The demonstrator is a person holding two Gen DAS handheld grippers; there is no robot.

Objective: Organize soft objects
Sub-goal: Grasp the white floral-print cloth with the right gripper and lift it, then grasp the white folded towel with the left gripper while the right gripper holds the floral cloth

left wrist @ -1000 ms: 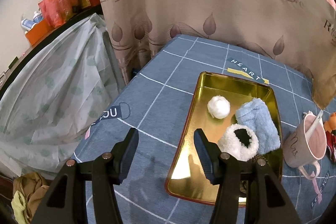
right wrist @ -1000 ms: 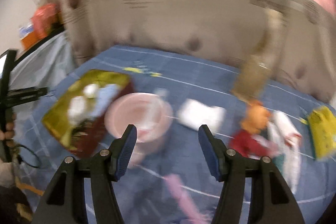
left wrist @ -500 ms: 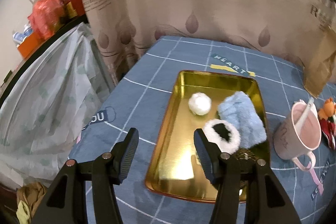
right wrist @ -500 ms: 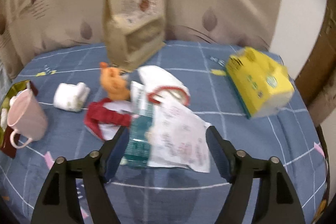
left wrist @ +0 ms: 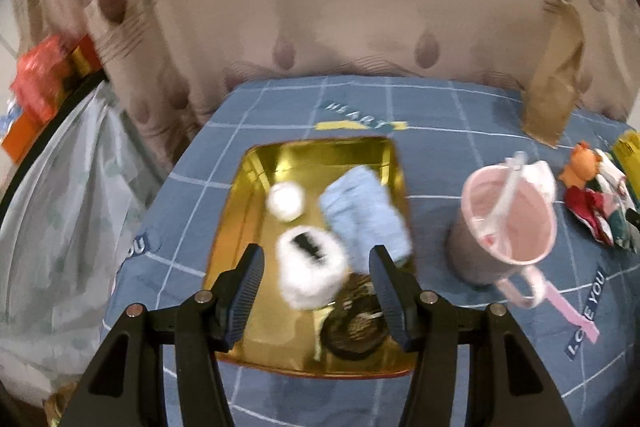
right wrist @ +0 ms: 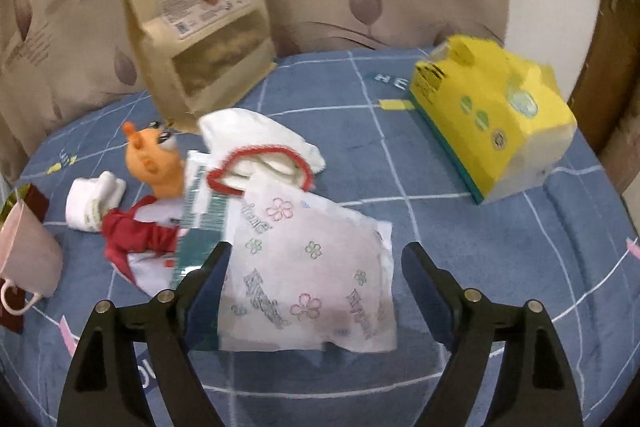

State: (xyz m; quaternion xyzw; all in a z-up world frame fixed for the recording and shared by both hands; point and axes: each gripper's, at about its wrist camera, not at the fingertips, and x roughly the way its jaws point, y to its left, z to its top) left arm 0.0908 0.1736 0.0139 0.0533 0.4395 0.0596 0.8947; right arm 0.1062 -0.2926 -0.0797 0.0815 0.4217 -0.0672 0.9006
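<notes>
A: Where was the right gripper (right wrist: 314, 275)?
B: Above the white tissue pack (right wrist: 310, 267) at the table's (right wrist: 460, 227) middle, jaws just opening, pack between them, unpinched.
A: The left gripper (left wrist: 316, 283)?
B: Wide open, empty, over the gold tray (left wrist: 236, 227) near the left edge, white fluffy cuff (left wrist: 310, 273) in it

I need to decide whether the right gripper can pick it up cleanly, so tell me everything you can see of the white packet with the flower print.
The white packet is a soft, crinkled plastic pouch printed with pink and green flower outlines and slanted lettering. It lies flat on the blue checked cloth, its upper left edge overlapping a green and white packet and touching a red-trimmed white cloth. The open right gripper hovers above it, the jaws having just widened, with the packet showing between the fingers but ungripped.
</notes>
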